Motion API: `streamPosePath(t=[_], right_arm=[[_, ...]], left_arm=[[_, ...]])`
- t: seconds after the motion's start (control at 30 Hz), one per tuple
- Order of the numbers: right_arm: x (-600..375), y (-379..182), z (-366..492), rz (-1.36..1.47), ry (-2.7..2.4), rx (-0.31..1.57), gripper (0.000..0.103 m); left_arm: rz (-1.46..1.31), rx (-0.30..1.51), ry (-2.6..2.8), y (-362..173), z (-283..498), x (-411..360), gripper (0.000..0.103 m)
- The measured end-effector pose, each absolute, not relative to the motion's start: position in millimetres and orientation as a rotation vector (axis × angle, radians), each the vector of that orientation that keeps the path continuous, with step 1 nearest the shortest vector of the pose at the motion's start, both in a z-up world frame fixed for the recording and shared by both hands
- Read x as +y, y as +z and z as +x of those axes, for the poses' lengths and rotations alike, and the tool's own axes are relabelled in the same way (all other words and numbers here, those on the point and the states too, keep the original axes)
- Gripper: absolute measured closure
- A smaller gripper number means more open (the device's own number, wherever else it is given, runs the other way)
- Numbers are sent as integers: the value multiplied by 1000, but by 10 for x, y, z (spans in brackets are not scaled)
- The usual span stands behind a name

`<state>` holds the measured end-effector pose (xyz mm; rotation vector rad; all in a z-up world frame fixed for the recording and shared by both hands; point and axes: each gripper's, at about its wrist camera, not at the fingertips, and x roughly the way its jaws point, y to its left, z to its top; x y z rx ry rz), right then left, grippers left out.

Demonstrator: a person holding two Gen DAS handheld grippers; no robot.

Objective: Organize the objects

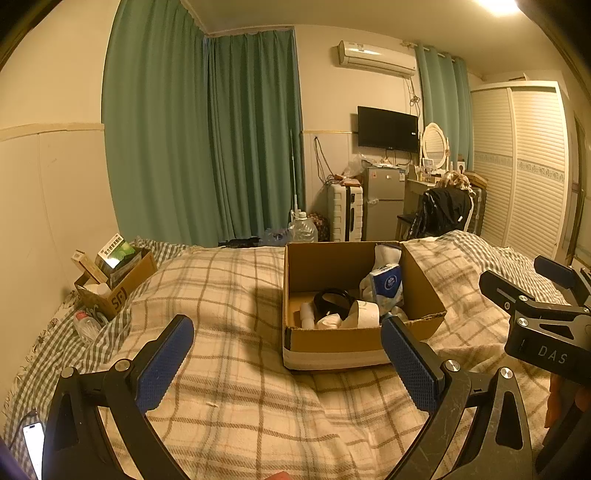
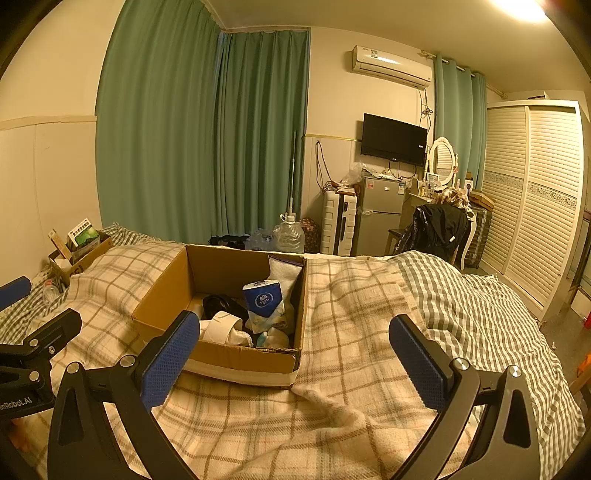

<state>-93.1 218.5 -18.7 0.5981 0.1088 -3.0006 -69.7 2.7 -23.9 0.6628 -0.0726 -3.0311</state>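
Brown cardboard box (image 1: 354, 339) on plaid blanket (image 1: 236, 406), open-topped, full of clutter.

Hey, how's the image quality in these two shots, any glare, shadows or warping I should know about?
Left wrist view: warm yellow cast, ceiling light blown out at top right, a soft dark shadow on the plaid blanket left of the cardboard box, curtains bowed by the fisheye. Right wrist view: same cast, light glaring, wardrobe curved, black corner vignetting; focus fairly sharp.
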Motion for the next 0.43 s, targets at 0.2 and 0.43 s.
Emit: streamPosePath(t=[0.2,0.43], right_arm=[[2184,-188,-931,600,-3000,110,0],[2183,-204,-940,604,-3000,110,0]], left_arm=[[664,-74,-3030,-242,-699,26,0],[663,-69,-3026,-245,-702,14,0]])
